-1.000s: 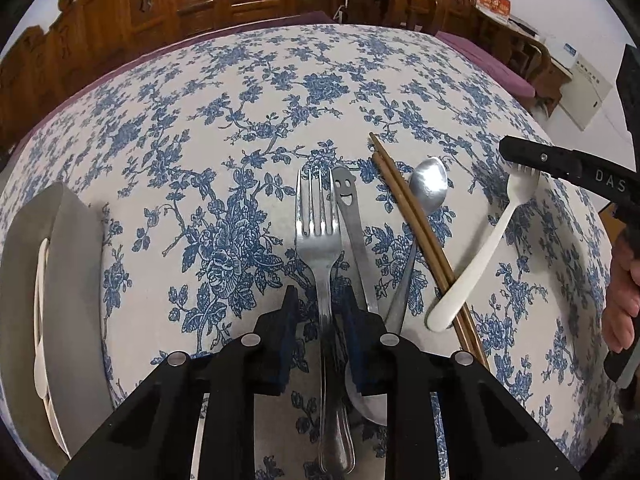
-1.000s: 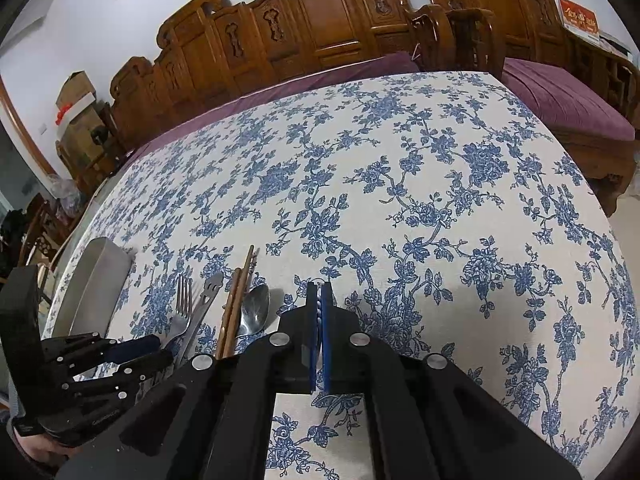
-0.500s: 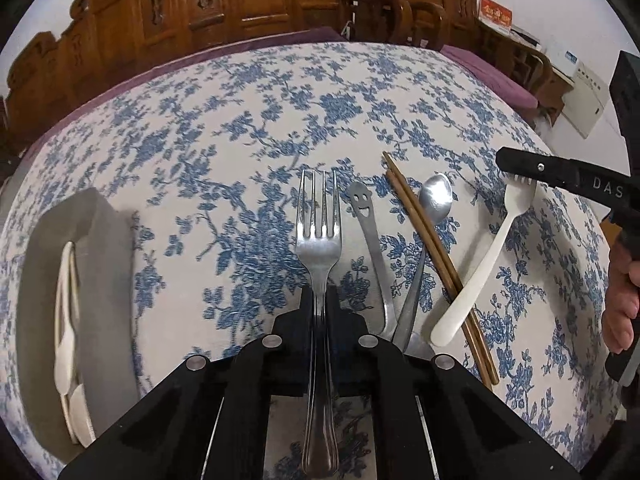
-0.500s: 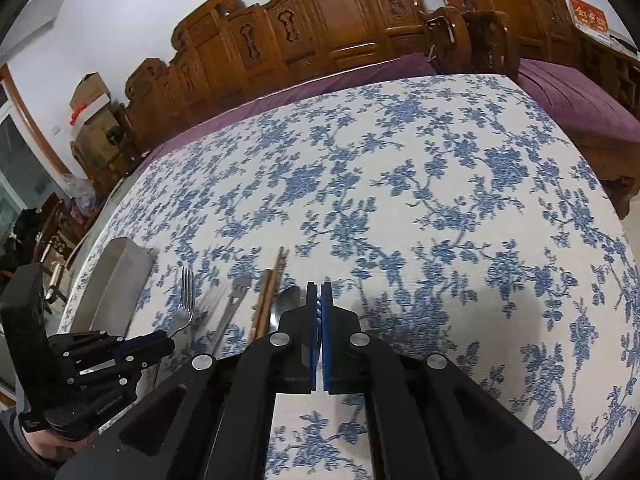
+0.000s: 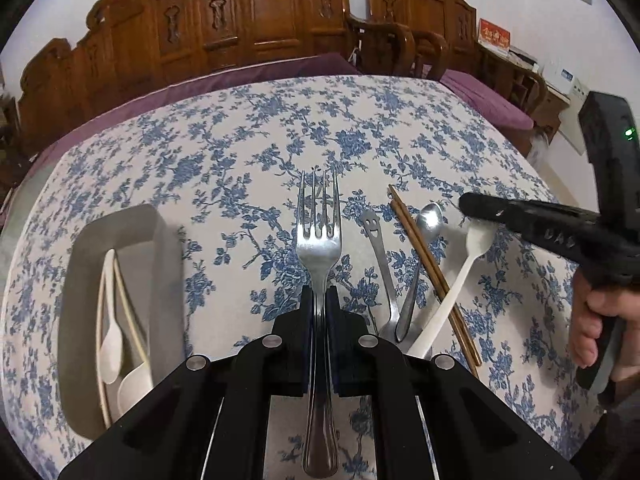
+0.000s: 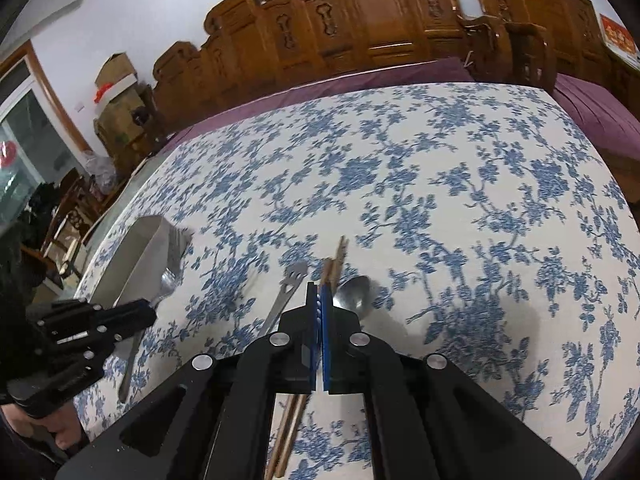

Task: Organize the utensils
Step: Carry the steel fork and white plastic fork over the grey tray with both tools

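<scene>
My left gripper (image 5: 319, 294) is shut on a steel fork (image 5: 319, 236) and holds it above the floral tablecloth, tines pointing away. On the cloth to its right lie a smiley-faced metal utensil (image 5: 378, 256), a steel spoon (image 5: 420, 256), brown chopsticks (image 5: 428, 264) and a white plastic fork (image 5: 460, 276). My right gripper (image 6: 320, 304) is shut and empty, hovering over the chopsticks (image 6: 334, 262) and spoon (image 6: 354, 292); it shows at the right of the left wrist view (image 5: 520, 216).
A grey tray (image 5: 120, 224) at the left holds white plastic utensils (image 5: 116, 332). It also shows in the right wrist view (image 6: 136, 256). Carved wooden chairs (image 5: 260, 20) line the table's far edge. A purple cushion (image 5: 492, 104) lies far right.
My left gripper closed on the steel fork and lifted it off the cloth. My right gripper stayed shut and drifted left over the chopsticks and spoon.
</scene>
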### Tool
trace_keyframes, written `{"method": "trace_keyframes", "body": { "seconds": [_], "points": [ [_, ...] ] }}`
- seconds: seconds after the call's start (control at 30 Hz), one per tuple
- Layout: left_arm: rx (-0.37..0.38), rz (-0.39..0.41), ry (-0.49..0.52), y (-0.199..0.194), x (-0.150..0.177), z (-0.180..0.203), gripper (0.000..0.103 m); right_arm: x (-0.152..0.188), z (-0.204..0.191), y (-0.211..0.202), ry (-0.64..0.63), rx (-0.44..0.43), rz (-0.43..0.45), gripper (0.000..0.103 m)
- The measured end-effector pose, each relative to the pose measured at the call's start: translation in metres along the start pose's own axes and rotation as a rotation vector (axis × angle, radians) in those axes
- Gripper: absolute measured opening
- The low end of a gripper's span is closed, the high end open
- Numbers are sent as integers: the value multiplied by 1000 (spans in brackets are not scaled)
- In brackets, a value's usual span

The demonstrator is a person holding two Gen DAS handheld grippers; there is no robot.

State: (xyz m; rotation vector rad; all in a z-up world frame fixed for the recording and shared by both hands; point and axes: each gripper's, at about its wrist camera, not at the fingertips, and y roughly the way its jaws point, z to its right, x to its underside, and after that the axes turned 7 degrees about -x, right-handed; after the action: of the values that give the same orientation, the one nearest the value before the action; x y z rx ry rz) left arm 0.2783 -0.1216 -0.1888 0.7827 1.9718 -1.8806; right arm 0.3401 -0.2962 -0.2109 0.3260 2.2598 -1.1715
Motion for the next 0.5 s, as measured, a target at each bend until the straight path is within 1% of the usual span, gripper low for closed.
{"method": "trace_keyframes", "body": {
  "seconds": [0.2,0.4,0.5],
  "points": [
    [-3,22,-4,-21,4,-12,6,5,-10,5,-16,-7,-12,2],
    [-10,37,-21,-40,7,-30,6,11,-21,1,-1,-29,5,2],
    [-17,43,-27,-46,9,-40,6,16,-34,-5,-8,-44,18,2]
  ]
}}
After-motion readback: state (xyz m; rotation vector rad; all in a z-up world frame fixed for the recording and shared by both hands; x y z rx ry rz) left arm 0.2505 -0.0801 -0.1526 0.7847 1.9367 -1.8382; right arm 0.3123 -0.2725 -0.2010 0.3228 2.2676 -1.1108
